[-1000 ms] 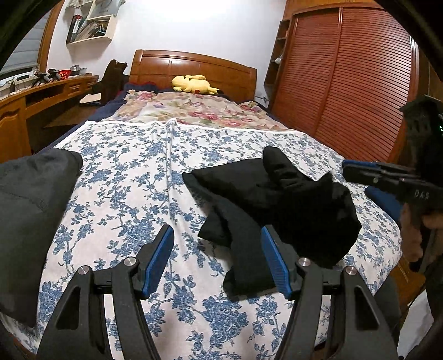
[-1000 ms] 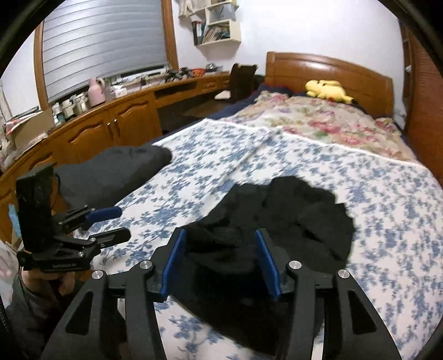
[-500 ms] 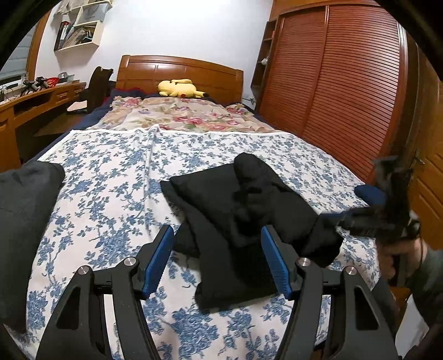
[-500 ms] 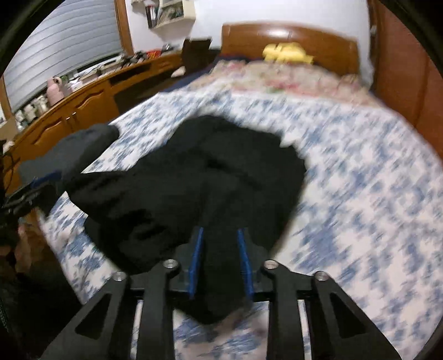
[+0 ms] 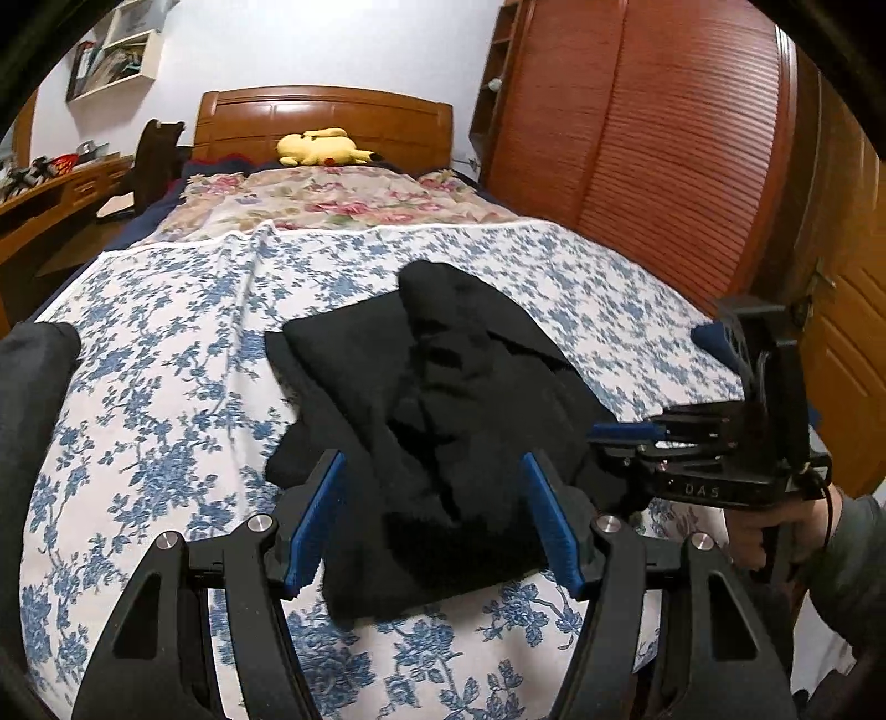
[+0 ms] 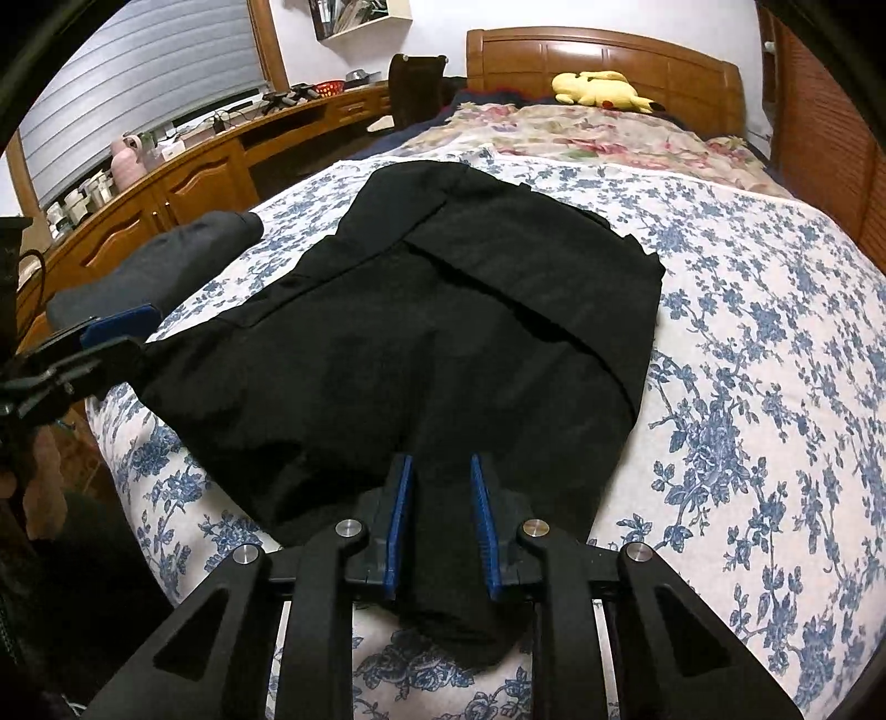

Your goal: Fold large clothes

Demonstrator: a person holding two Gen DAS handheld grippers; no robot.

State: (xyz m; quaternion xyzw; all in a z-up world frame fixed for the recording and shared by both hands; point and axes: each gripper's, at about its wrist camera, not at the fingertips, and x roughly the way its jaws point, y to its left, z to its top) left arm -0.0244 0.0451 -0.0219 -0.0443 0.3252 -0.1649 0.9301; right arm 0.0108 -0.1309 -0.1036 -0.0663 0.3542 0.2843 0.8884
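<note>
So my right tool (image 6: 441, 523) is clamped on the near hem of the big crumpled black fabric garment (image 6: 443, 332), which lies on the blue-floral bedspread (image 6: 775, 387). My left tool (image 5: 434, 518) hangs wide open just above the garment's near edge.

Wooden headboard (image 5: 326, 119) against white wall (image 5: 332, 44); slatted wardrobe doors (image 5: 681, 144) beside bed; long wooden desk (image 6: 183, 177) under shuttered window (image 6: 144, 83).

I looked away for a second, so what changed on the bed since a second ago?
The right gripper dropped to the black garment and narrowed its fingers around its near edge. The left gripper stayed open above it. The grey pile and yellow plush stayed put.
</note>
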